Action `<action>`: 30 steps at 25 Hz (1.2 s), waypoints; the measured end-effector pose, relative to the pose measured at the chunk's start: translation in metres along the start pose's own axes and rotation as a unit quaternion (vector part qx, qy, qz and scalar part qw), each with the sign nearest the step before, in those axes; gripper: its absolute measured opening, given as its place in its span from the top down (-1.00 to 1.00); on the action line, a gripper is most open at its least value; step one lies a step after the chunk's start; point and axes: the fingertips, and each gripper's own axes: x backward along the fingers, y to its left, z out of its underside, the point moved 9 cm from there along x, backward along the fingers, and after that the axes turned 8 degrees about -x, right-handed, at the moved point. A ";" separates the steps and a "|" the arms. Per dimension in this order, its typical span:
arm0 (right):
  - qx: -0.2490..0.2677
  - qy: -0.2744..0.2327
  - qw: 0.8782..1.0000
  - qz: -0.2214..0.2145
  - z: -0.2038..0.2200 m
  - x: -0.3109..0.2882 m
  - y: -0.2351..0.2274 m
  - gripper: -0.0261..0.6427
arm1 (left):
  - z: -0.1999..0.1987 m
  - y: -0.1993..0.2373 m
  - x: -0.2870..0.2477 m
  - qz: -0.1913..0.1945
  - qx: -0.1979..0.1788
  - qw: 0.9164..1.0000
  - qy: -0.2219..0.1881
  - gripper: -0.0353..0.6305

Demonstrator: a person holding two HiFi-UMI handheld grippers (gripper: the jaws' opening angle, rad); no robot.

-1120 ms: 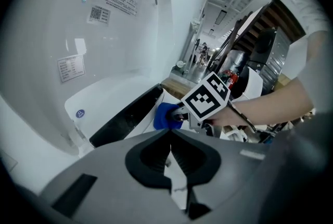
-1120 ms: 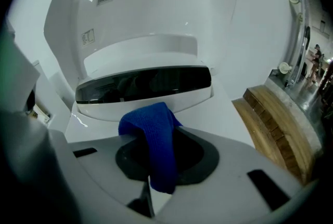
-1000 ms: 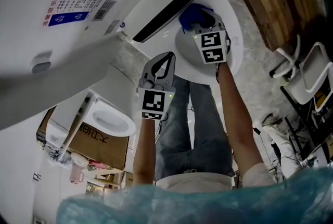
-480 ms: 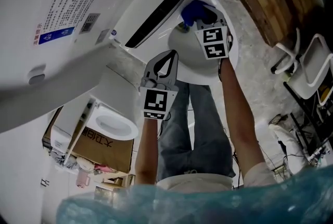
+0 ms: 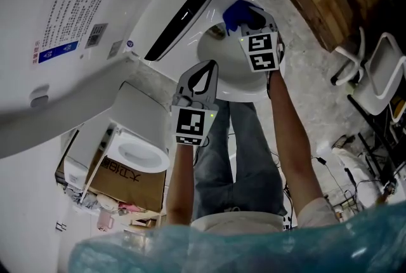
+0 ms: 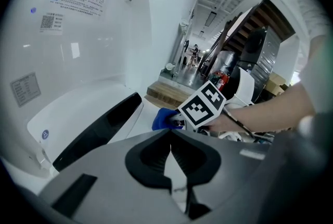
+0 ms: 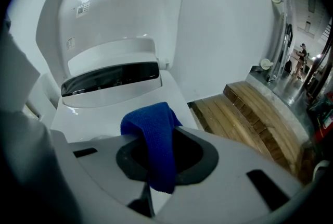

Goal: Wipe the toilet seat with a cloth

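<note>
Cloth point(image 7: 149, 120) in R gripper point(image 7: 158, 138), L gripper point(image 6: 169, 133) closed

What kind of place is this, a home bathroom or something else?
Probably not a home bathroom, more a showroom or workshop. Besides the toilet near the blue cloth, a second toilet sits by a cardboard box, and white chairs stand on the open floor nearby.

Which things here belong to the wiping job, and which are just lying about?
In the job: blue cloth, clamped in the right tongs; white toilet seat.
Lying about: second white toilet; brown cardboard box; white chair; wooden plank platform.
</note>
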 end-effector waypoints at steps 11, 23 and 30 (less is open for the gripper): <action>-0.010 0.004 1.000 0.019 0.029 0.023 -0.024 0.81 | -0.002 -0.027 -0.007 0.015 -0.014 1.000 0.002 0.86; -0.021 0.011 0.999 0.030 0.066 0.051 -0.044 0.81 | 0.001 -0.056 -0.018 0.034 -0.025 0.999 0.010 0.86; -0.027 0.013 0.999 0.032 0.085 0.066 -0.054 0.81 | 0.003 -0.072 -0.025 0.043 -0.029 0.999 0.017 0.86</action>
